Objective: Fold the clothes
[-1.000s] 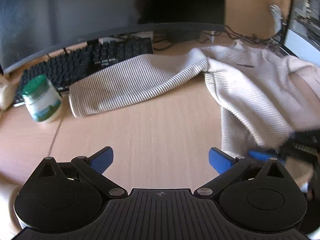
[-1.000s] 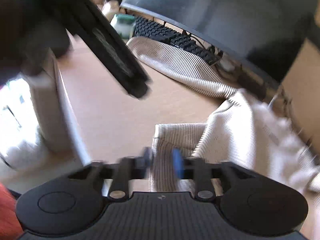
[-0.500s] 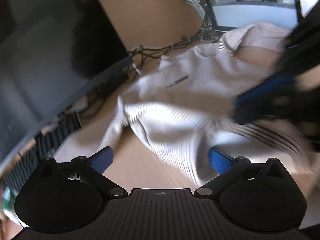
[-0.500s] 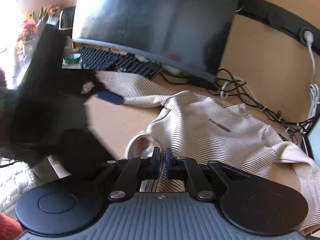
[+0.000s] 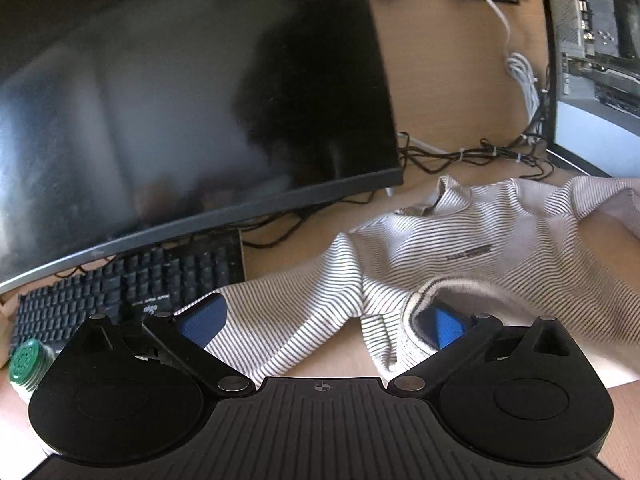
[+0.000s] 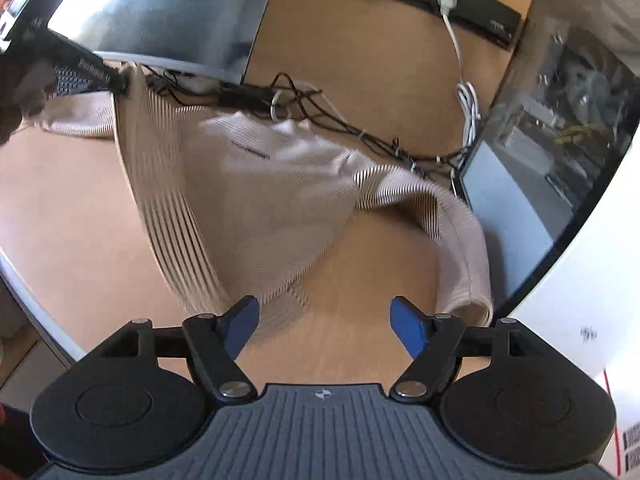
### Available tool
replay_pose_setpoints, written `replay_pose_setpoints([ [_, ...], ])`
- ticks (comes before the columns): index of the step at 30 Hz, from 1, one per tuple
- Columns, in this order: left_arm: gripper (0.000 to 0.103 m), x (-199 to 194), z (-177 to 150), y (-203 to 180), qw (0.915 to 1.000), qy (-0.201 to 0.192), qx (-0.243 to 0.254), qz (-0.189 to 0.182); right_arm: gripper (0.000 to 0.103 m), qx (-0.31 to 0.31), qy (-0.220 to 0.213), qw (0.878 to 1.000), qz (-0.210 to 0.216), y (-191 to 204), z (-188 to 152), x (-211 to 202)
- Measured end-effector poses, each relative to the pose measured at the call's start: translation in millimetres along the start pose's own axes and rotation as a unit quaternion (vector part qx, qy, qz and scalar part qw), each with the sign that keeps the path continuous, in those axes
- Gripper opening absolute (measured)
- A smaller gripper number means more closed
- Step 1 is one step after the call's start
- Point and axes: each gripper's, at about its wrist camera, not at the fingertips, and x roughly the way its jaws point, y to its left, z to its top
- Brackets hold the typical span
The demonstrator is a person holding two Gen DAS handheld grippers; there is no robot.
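1. Left wrist view: the left gripper (image 5: pixel 322 320) has its jaws spread wide, one blue pad tucked inside a cuff or hem of the striped sweater (image 5: pixel 460 264); whether the cloth hangs on that pad cannot be told.
2. Right wrist view: the right gripper (image 6: pixel 324 322) is released too, jaws apart over bare surface (image 6: pixel 72 200), gripping nothing.
3. That sweater lies crumpled and unfolded toward the back edge of the surface, 1 sleeve trailing onto the keyboard (image 5: pixel 132 280), another toward the right edge beside the computer case (image 6: pixel 560 120).
4. Risks, as I judge them: the pad inside the opening could snag and drag the garment off line; a pull could sweep the sleeve across the keys or catch the cables (image 6: pixel 320 108) behind; the jar (image 5: pixel 26 366) could be knocked.
5. Count: 1 sweater, 2 grippers, 1 keyboard, 1 monitor (image 5: pixel 180 100), 1 jar.
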Motion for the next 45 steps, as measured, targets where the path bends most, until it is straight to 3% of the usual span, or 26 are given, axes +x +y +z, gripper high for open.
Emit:
replay_pose_setpoints([
  [4, 0.103, 6.8, 0.4, 4.0, 0.9998, 0.012, -0.014, 0.004, 0.076, -0.027, -0.008, 1.0, -0.003, 22.6, -3.6, 10.1],
  [8, 0.103, 11.8, 4.3, 13.5, 0.9989, 0.024, -0.041, 0.005, 0.076, -0.069, -0.044, 0.996, 0.043, 50.7, 7.3, 8.2],
  [10, 0.103, 12.6, 7.9, 18.4, 0.9984, 0.023, -0.052, 0.004, 0.086, -0.077, -0.071, 0.991, 0.083, 58.4, 10.2, -5.5],
  [12, 0.103, 13.1, 15.0, 19.2, 0.9984, 0.017, -0.054, 0.002, 0.09, -0.091, -0.067, 0.989, 0.092, 69.1, 11.9, -6.6],
  [15, 0.103, 13.1, 26.4, 18.4, 0.9988, 0.006, -0.05, 0.002, 0.088, -0.156, -0.053, 0.986, 0.033, 90.0, 8.2, 13.3],
  [16, 0.103, 13.0, 29.9, 17.9, 0.999, 0.003, -0.045, 0.004, 0.08, -0.163, -0.053, 0.985, 0.008, 90.1, 10.2, 21.7],
  [18, 0.103, 14.2, 36.0, 18.0, 0.9994, -0.004, -0.032, 0.011, 0.06, -0.13, -0.055, 0.989, -0.042, 70.1, 28.5, 32.0],
  [21, 0.103, 18.5, 38.5, 20.0, 0.9995, -0.008, -0.024, 0.021, 0.059, 0.0, -0.077, 0.991, -0.105, 12.1, 69.9, 27.6],
  [25, 0.103, 25.7, 25.2, 15.4, 0.9996, 0.019, -0.019, 0.007, 0.059, 0.074, -0.052, 0.992, -0.09, -26.7, 90.4, 41.4],
  [27, 0.103, 30.3, 12.6, 10.1, 0.9993, 0.038, -0.006, 0.003, 0.06, 0.069, -0.027, 0.995, -0.069, -20.0, 81.8, 50.5],
  [31, 0.103, 40.7, -15.8, 7.6, 0.9963, 0.084, -0.006, -0.018, 0.074, 0.031, 0.001, 1.0, -0.007, 15.8, 50.4, 52.2],
  [33, 0.103, 40.7, -29.0, 7.2, 0.9952, 0.096, 0.001, -0.019, 0.074, -0.003, 0.015, 1.0, -0.003, 31.9, 37.5, 54.5],
  [35, 0.103, 38.7, -36.4, 8.6, 0.9954, 0.094, 0.015, -0.001, 0.073, -0.027, 0.016, 0.999, -0.029, 36.5, 34.8, 60.2],
  [36, 0.103, 37.6, -39.6, 9.5, 0.9954, 0.093, 0.022, 0.008, 0.068, -0.033, 0.011, 0.998, -0.045, 35.9, 34.0, 60.7],
  [37, 0.103, 34.4, -40.2, 12.8, 0.9957, 0.087, 0.026, 0.022, 0.054, -0.021, 0.005, 0.998, -0.057, 27.3, 37.7, 58.5],
  [38, 0.103, 25.9, -37.6, 18.3, 0.9964, 0.076, 0.02, 0.031, 0.049, -0.004, -0.001, 0.998, -0.068, 17.2, 42.2, 55.8],
  [42, 0.103, -18.6, -22.8, 39.0, 0.9987, 0.028, -0.018, 0.039, 0.042, 0.053, -0.051, 0.993, -0.097, -21.9, 61.7, 20.3],
  [45, 0.103, -30.0, -36.9, 32.8, 0.9982, 0.051, -0.021, 0.026, 0.042, 0.063, -0.062, 0.992, -0.09, -33.2, 62.5, -0.6],
])
